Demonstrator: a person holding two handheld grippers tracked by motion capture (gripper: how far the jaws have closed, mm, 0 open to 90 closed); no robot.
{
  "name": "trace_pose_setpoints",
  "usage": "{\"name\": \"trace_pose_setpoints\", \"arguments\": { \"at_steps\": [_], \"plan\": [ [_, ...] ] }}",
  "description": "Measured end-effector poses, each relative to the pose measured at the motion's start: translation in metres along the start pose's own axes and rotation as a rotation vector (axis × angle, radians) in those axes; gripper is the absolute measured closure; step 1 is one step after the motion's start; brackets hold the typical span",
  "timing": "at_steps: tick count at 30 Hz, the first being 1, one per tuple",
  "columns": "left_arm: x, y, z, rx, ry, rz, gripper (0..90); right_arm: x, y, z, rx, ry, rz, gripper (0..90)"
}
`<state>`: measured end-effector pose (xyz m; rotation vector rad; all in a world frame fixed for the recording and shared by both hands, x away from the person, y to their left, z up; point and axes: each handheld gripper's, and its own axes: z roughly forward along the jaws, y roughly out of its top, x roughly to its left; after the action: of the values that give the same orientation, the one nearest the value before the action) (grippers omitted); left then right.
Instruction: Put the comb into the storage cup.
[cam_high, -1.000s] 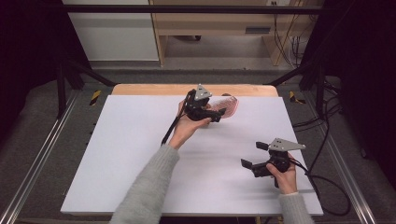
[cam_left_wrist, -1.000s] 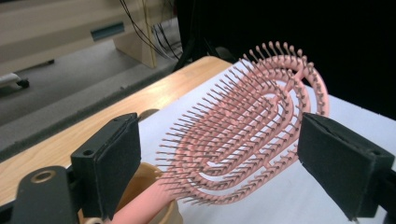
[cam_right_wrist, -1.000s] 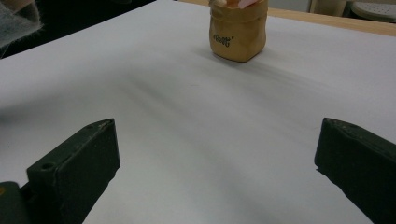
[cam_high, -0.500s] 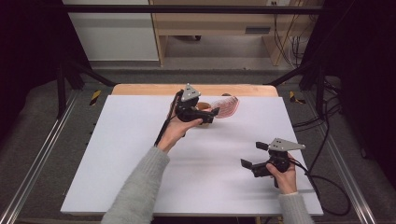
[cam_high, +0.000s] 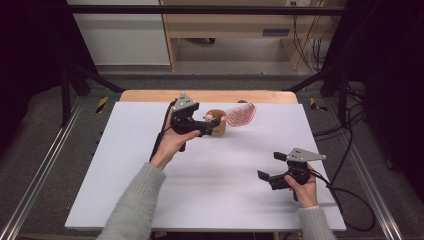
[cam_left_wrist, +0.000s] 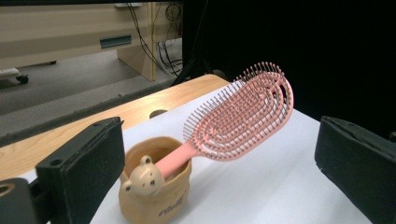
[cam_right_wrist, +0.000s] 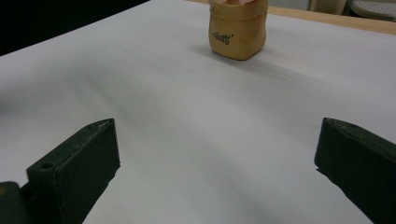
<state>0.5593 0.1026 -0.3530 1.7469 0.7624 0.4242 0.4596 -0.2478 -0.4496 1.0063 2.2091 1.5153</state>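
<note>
A tan cup (cam_left_wrist: 154, 191) with a small bear head on its rim stands at the far middle of the white table. A pink hairbrush (cam_left_wrist: 243, 112) stands in it handle down, its head leaning over the rim. In the high view my left gripper (cam_high: 215, 125) is just left of the cup (cam_high: 219, 129) and the brush (cam_high: 241, 114). Its jaws have just been opening and stand open, with nothing pressed between them (cam_left_wrist: 217, 123). My right gripper (cam_high: 269, 166) rests open near the front right and points at the cup (cam_right_wrist: 238, 30) across bare table (cam_right_wrist: 217, 135).
The white board (cam_high: 200, 200) lies on a wooden tabletop whose far edge (cam_high: 150, 95) shows behind it. Cables trail off the right side (cam_high: 350, 200). Metal rails run along both sides, with dark frame posts beyond.
My left gripper has opened and drawn back to the left, away from the cup. The brush stays leaning in the cup. The right gripper has not moved.
</note>
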Motion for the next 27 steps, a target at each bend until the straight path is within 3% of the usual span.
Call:
{"name": "trace_pose_setpoints", "arguments": {
  "at_steps": [13,27],
  "plan": [
    [0.010,-0.024,-0.031,0.009,-0.017,-0.016,1.6,0.000,0.000,0.000,-0.002,-0.004,-0.001,0.4],
    [0.016,-0.061,-0.062,0.044,-0.027,-0.027,1.5,0.000,0.000,0.000,0.005,-0.010,-0.004,0.4]
  ]
}}
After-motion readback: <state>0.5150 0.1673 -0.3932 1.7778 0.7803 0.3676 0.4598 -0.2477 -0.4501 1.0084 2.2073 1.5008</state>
